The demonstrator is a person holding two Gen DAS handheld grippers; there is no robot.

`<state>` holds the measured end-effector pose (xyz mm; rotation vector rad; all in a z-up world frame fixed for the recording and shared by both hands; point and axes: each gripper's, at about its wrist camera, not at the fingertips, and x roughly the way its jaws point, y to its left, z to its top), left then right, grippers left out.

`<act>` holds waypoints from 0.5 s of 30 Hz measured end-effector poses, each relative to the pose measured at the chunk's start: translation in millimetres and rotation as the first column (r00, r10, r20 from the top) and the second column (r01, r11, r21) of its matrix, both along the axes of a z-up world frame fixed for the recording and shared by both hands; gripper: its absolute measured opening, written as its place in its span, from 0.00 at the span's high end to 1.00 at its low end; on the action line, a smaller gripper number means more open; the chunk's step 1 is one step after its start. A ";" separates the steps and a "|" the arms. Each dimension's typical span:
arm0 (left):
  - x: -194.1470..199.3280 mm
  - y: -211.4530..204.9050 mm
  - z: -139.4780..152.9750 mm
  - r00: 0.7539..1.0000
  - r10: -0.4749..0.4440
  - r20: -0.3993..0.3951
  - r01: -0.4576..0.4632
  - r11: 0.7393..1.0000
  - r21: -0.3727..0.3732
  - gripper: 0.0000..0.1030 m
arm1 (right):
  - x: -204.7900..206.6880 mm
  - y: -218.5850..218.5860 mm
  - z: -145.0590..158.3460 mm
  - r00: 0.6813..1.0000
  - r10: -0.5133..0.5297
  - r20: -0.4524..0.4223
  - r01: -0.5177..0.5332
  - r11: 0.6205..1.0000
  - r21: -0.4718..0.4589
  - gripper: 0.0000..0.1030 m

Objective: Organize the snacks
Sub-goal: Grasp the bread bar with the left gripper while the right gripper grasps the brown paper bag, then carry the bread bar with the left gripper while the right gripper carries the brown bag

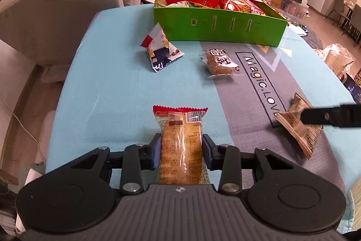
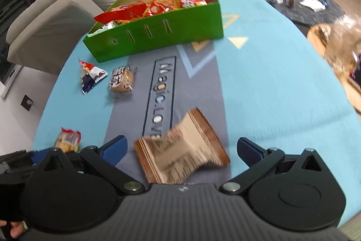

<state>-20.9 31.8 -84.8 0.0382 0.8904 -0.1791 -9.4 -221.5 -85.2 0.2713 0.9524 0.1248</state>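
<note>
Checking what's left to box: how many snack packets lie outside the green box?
4: a clear red-topped cake packet in the left gripper's jaws, a brown paper packet, a blue-white triangular pouch, a clear biscuit packet.

Left tool [image 1: 182, 148] clamped tight, angled downward; right tool [image 2: 181, 148] spread wide, angled downward.

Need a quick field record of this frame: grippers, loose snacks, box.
left gripper: shut on the clear-wrapped pastry with a red top seal
right gripper: open, brown paper packet between its fingers, not pressed
loose on tablecloth: triangular red, white and blue packet; clear-wrapped round biscuits
green box: at the far side of the table, already piled with mostly red snack packs
left to do: four snacks outside the box
</note>
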 end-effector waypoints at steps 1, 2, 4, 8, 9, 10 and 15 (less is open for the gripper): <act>0.6 0.9 -0.2 1.000 0.000 -0.001 0.000 1.000 -0.003 0.67 | -1.9 0.0 -0.7 1.000 0.000 -0.010 0.000 1.000 0.008 0.32; 1.1 1.7 -0.8 1.000 0.001 -0.003 -0.001 1.000 -0.003 0.67 | -2.9 1.2 -1.5 1.000 -0.002 -0.020 0.002 1.000 0.014 0.32; 0.9 2.2 -1.7 1.000 0.003 -0.004 -0.003 1.000 0.004 0.67 | -2.6 3.9 -4.2 0.999 0.001 -0.037 0.000 1.000 0.022 0.32; 1.1 2.7 -1.9 1.000 0.004 -0.005 -0.004 1.000 0.005 0.67 | 3.8 7.5 -10.9 0.997 -0.010 -0.073 0.013 0.999 0.035 0.32; 1.4 2.9 -2.0 1.000 0.004 -0.005 -0.004 1.000 0.006 0.66 | 6.0 7.8 -12.7 0.997 -0.010 -0.082 0.014 0.999 0.042 0.32; 1.4 3.1 -2.0 1.000 0.005 -0.006 -0.005 1.000 0.006 0.66 | 8.0 8.5 -13.9 0.996 -0.010 -0.088 0.015 0.999 0.046 0.32; 3.8 4.5 -2.3 1.000 0.005 -0.011 -0.005 1.000 0.006 0.66 | 19.4 14.5 -14.3 0.997 -0.003 -0.074 0.006 0.999 0.037 0.32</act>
